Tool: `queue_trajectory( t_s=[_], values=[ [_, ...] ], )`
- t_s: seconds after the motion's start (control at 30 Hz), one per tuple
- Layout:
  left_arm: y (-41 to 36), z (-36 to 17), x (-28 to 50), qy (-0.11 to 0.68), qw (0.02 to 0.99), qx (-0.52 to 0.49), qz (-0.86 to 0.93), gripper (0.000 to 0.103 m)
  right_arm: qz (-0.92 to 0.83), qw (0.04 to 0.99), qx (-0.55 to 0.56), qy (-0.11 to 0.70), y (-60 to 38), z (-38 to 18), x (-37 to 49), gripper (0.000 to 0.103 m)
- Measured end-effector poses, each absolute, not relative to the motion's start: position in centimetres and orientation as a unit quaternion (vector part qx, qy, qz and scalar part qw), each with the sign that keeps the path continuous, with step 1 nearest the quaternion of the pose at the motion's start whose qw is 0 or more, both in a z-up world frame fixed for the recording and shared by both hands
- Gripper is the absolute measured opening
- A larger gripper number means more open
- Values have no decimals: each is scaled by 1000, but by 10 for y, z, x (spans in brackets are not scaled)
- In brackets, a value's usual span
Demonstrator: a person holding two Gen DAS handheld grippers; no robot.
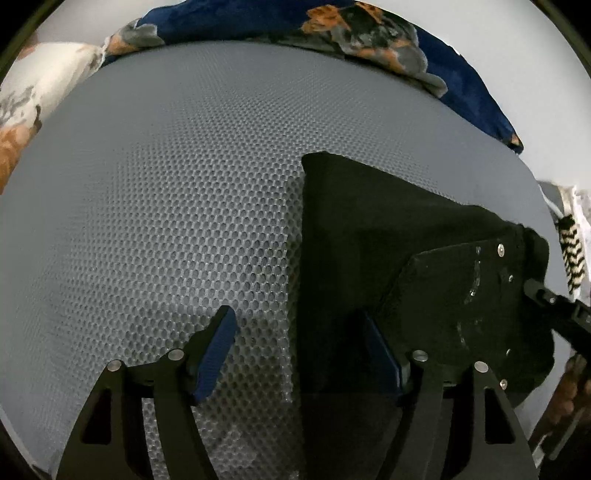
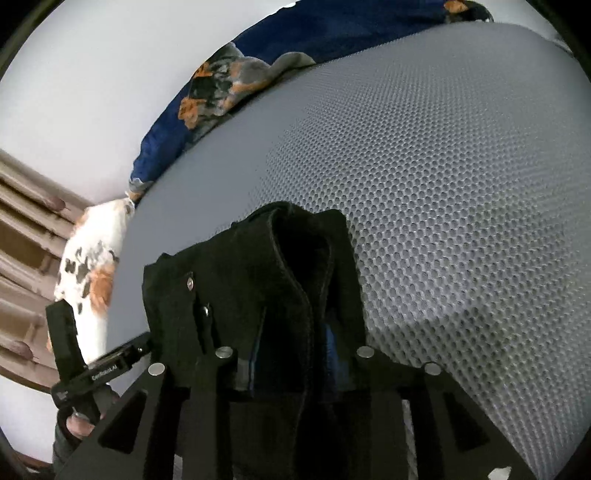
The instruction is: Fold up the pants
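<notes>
The left gripper [image 1: 297, 354] hovered low over the grey honeycomb mat [image 1: 166, 206], its blue-padded fingers [image 1: 216, 354] spread wide with nothing between them. Its right-hand finger lay against the edge of the black pants [image 1: 369, 236], which sat folded to the right of the tool with a straight left edge. The right gripper [image 2: 291, 362] was pressed together on a bunched, raised fold of the pants [image 2: 258, 280] directly ahead of it. Open mat stretched ahead and to the left of the left gripper, and ahead and to the right of the right one. A blue floral blanket [image 1: 369, 33] lined the mat's far edge, with a white floral cloth [image 2: 92, 266] at its corner.
</notes>
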State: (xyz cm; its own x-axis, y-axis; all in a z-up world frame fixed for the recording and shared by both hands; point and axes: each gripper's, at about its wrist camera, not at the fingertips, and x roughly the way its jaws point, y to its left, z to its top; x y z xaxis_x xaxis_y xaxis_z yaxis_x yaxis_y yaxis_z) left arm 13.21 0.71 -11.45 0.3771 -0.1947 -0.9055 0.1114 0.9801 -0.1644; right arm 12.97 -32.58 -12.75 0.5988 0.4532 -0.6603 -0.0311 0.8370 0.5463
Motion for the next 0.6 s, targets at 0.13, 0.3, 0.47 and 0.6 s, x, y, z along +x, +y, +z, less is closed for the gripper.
queue_trajectory(
  t_s=[0.13, 0.3, 0.47, 0.6],
  values=[
    [7, -112, 123, 552, 827, -33, -97, 71, 129, 868, 227, 422, -329, -115, 106, 31],
    [9, -114, 101, 560, 821, -23, -113, 71, 135, 868, 224, 422, -334, -113, 78, 31],
    [7, -114, 77, 557, 821, -10, -125, 71, 150, 862, 208, 438, -324, -122, 64, 20],
    [5, -112, 66, 555, 822, -4, -128, 71, 138, 866, 206, 434, -325, -122, 59, 9]
  ],
)
